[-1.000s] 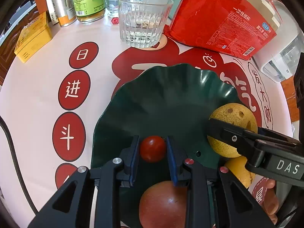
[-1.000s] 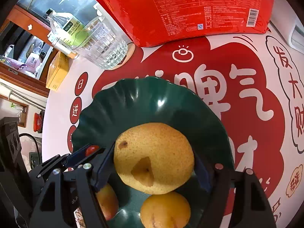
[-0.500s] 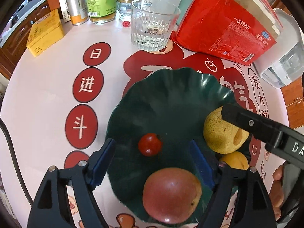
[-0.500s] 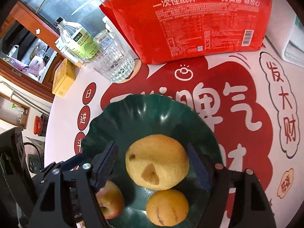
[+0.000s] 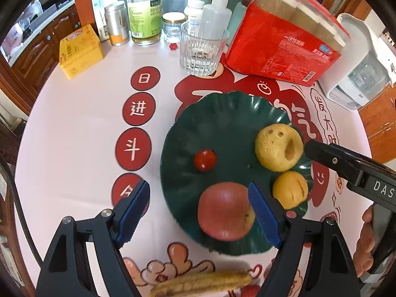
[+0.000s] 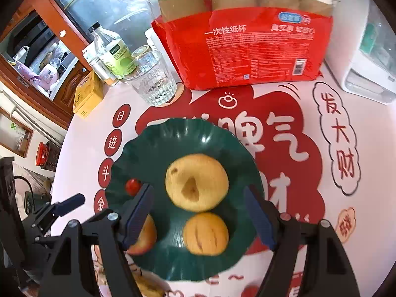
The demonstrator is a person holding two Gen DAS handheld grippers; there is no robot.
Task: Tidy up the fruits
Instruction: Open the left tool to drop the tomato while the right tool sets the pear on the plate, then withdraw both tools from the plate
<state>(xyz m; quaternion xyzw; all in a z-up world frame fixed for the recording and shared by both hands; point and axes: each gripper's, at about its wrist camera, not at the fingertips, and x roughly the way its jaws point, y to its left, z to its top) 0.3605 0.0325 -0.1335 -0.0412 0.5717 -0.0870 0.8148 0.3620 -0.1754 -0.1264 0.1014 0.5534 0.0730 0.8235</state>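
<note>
Change: both tongs are lifting off the green plate [image 5: 222,113], leaving the cherry tomato [image 5: 205,160] released at its middle.
Left tongs [image 5: 199,214]: standing wide, empty.
Right tongs [image 6: 198,219]: gaping, empty above the pear [image 6: 196,182].
Next: banana [image 5: 200,283], lying below the plate, is awaiting a centred grip.

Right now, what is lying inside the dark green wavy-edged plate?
The dark green wavy-edged plate holds a small red cherry tomato, a red apple, a large yellow pear and a smaller yellow-orange fruit. A gripper finger covers part of the apple's edge.
</note>
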